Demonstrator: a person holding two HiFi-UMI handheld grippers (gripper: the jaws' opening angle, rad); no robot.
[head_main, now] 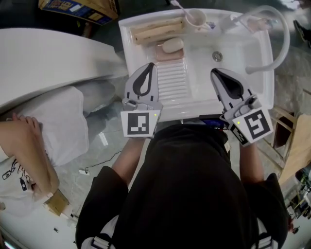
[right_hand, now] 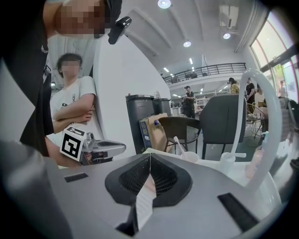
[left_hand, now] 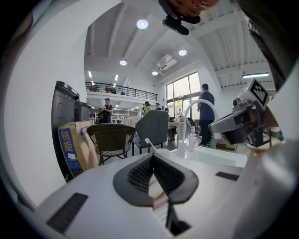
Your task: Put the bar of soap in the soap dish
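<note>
A white oval bar of soap (head_main: 172, 45) lies on the pink soap dish (head_main: 163, 55) at the sink's back left, above the ribbed washboard (head_main: 171, 80). My left gripper (head_main: 149, 67) hovers over the washboard's left edge, short of the dish, with its jaws shut and nothing between them. In the left gripper view the left gripper (left_hand: 153, 157) shows its ribbed pads pressed together. My right gripper (head_main: 215, 73) hangs over the basin near the drain (head_main: 217, 56), also shut and empty. The right gripper view shows the right gripper (right_hand: 149, 157) with its pads meeting.
The white sink (head_main: 257, 85) holds rolled beige cloths (head_main: 158, 30) along its back rim, a cup with a toothbrush (head_main: 196, 18) and a curved white faucet (head_main: 279, 46). A cardboard box (head_main: 80, 7) stands behind; a person with folded arms (head_main: 26, 146) is at the left.
</note>
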